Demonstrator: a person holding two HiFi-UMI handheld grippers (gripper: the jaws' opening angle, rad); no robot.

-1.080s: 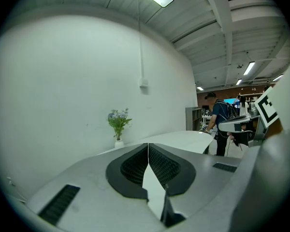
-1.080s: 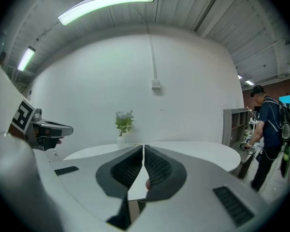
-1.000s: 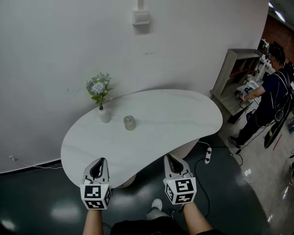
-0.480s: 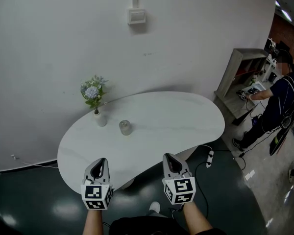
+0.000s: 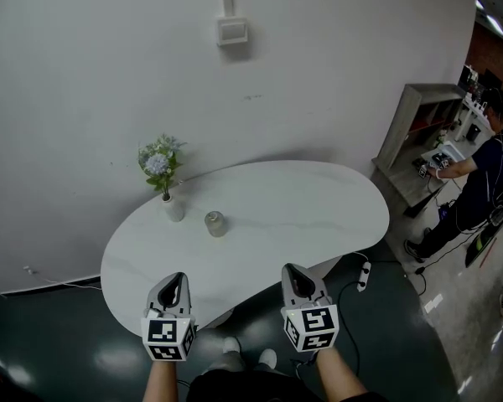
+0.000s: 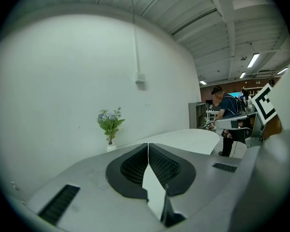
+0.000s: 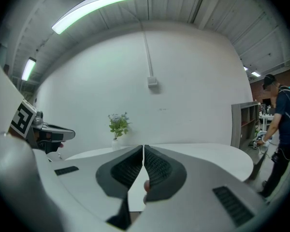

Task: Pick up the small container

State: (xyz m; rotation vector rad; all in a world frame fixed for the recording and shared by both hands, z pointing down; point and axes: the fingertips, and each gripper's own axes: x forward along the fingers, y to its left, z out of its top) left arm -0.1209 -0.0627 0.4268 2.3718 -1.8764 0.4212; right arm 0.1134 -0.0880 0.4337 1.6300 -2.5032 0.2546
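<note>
Two tools (image 5: 174, 277) (image 5: 294, 269), one container (image 5: 215, 223), one vase (image 5: 173, 210), one table (image 5: 310, 216), one person (image 5: 484, 177).

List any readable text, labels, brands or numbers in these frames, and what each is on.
No readable text in any view.
Cubes on the left gripper and right gripper: black-and-white square marker patterns only, no letters or digits.
Small container: too small to show any label.
Wall box: no print visible.
Shelf unit: contents too small to read.

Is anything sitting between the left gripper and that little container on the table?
No. In the head view, only bare white table separates the left gripper from the small container.
</note>
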